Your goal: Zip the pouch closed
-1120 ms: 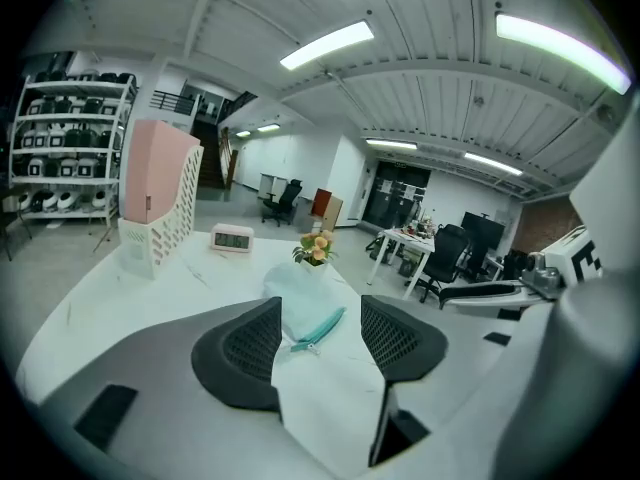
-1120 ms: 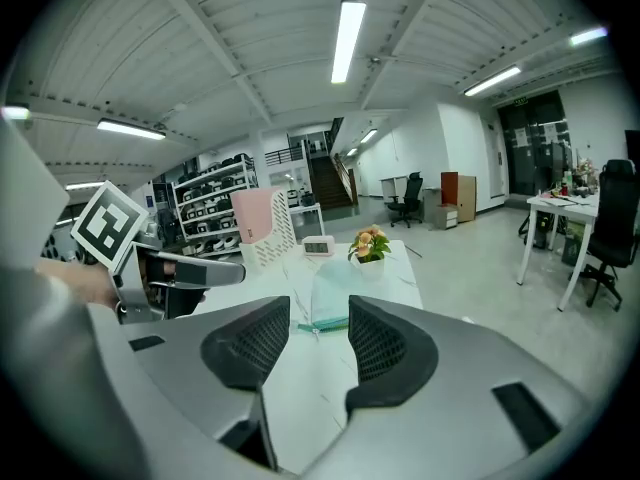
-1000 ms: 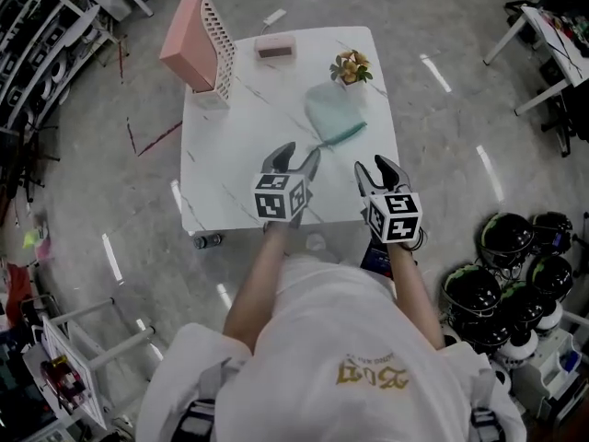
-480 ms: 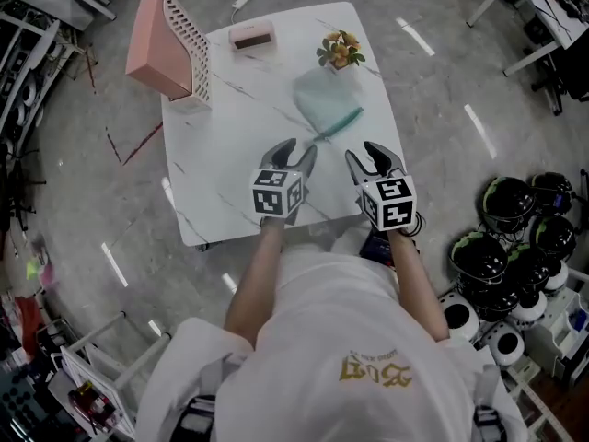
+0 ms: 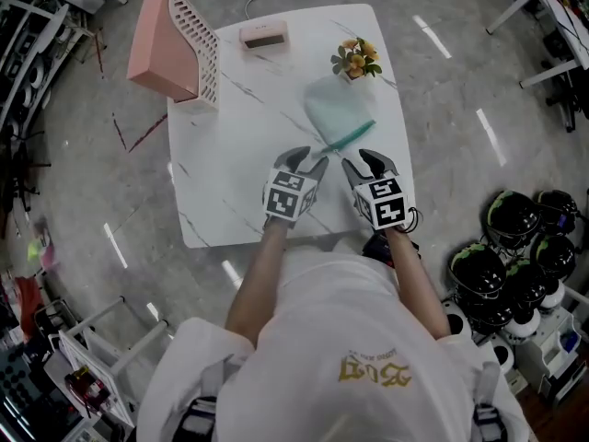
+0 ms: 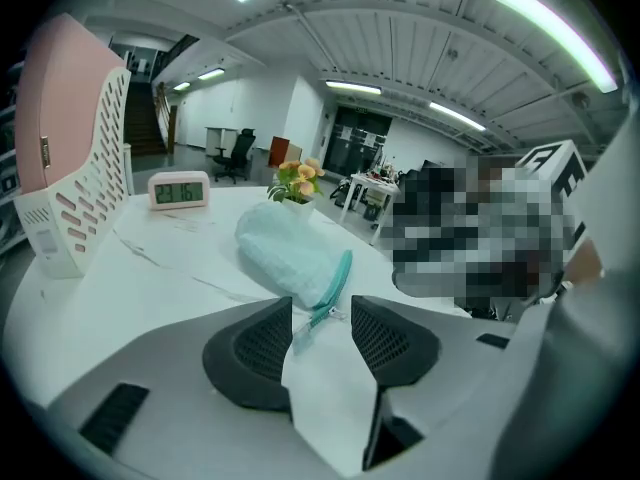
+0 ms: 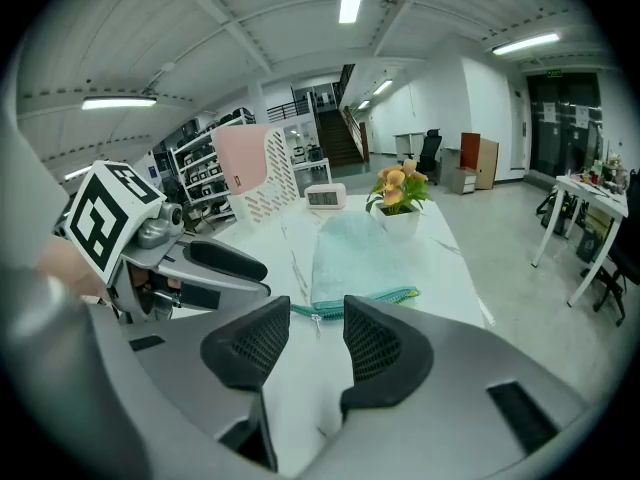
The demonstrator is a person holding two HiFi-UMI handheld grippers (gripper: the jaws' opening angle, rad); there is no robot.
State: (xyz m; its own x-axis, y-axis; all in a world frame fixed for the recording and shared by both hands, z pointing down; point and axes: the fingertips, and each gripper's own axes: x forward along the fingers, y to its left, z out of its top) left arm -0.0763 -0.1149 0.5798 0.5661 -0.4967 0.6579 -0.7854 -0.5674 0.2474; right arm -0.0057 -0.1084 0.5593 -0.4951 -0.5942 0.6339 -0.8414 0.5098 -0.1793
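Observation:
A pale teal pouch (image 5: 337, 116) lies flat on the white marble table (image 5: 230, 145), its darker teal zipper edge (image 5: 346, 136) facing me. The left gripper (image 5: 306, 160) hovers just short of the zipper's left end; its jaws are closing, with nothing pressed between them. In the left gripper view the zipper (image 6: 336, 276) shows just beyond the left gripper (image 6: 322, 313). The right gripper (image 5: 364, 162) stands open near the zipper's middle. In the right gripper view the zipper pull (image 7: 318, 318) lies just past the right gripper (image 7: 315, 328), in front of the pouch (image 7: 358, 253).
A pink slotted file rack (image 5: 175, 44) stands at the table's far left corner, a small digital clock (image 5: 264, 35) at the far edge, and a flower pot (image 5: 357, 60) right behind the pouch. Dark helmets (image 5: 515, 247) sit on the floor to the right.
Both grippers have dropped and moved forward to the pouch's zipper edge. The left jaws have narrowed.

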